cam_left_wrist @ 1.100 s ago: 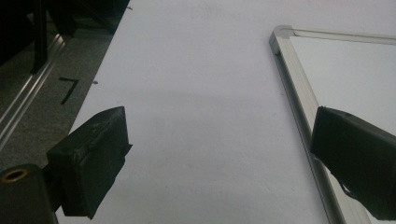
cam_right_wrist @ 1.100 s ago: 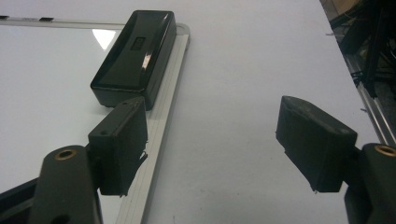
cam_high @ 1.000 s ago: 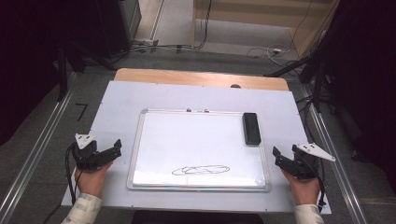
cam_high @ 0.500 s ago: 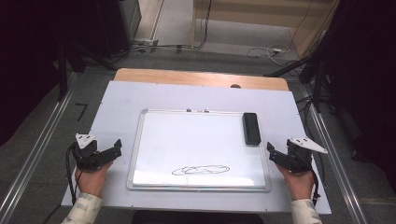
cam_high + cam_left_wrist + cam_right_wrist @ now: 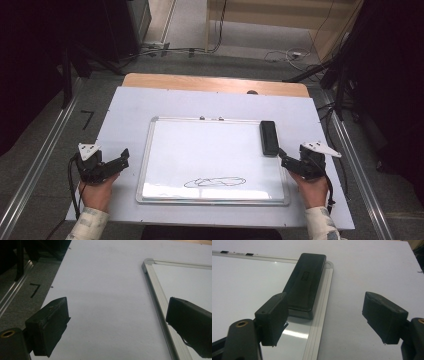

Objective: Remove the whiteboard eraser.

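Note:
A whiteboard with a metal frame lies in the middle of the white table cover, with a dark scribble near its front edge. A black eraser rests on its right rim, lengthwise. My right gripper sits just in front of the eraser at the board's right edge. In the right gripper view the gripper is open and its jaws have just been opening. The eraser lies just ahead of the left jaw, and nothing is gripped. My left gripper rests left of the board, and the left gripper view shows it open beside the frame.
The white cover lies on a wooden table whose back edge shows. Metal rails run along both sides. A "7" mark is on the floor at left. Cables lie on the floor behind the table.
My right gripper has moved left and slightly away from me, up to the board's right edge near the eraser. The left gripper has stayed where it was.

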Demonstrator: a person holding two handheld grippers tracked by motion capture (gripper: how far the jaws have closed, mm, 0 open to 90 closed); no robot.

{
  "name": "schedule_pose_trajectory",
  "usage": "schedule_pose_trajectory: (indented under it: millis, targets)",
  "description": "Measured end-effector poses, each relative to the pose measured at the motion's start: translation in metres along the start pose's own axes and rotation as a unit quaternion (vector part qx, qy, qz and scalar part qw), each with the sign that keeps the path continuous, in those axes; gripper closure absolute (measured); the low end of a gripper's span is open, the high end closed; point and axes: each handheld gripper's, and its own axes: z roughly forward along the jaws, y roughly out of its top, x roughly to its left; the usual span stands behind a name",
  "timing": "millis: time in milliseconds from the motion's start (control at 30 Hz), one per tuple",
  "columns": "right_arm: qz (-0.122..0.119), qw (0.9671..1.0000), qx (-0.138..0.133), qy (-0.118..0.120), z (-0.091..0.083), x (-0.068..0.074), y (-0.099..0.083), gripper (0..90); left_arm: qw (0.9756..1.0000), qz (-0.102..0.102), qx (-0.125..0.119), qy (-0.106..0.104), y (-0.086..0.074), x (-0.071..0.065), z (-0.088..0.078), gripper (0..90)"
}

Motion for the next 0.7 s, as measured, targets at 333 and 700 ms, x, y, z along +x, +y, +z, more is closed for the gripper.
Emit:
schedule_pose_trajectory:
  millis: [333,700]
  targets:
    - [0.002,0.9999,-0.003,0.010,0.016,0.006,0.010,19.9,0.9999,0.009,0.005,0.002,0.000,-0.004,0.003,5.2]
    - [0.004,0.9999,-0.008,0.005,0.022,0.011,0.019,19.9,0.9999,0.011,0.000,0.009,-0.001,-0.003,-0.001,5.2]
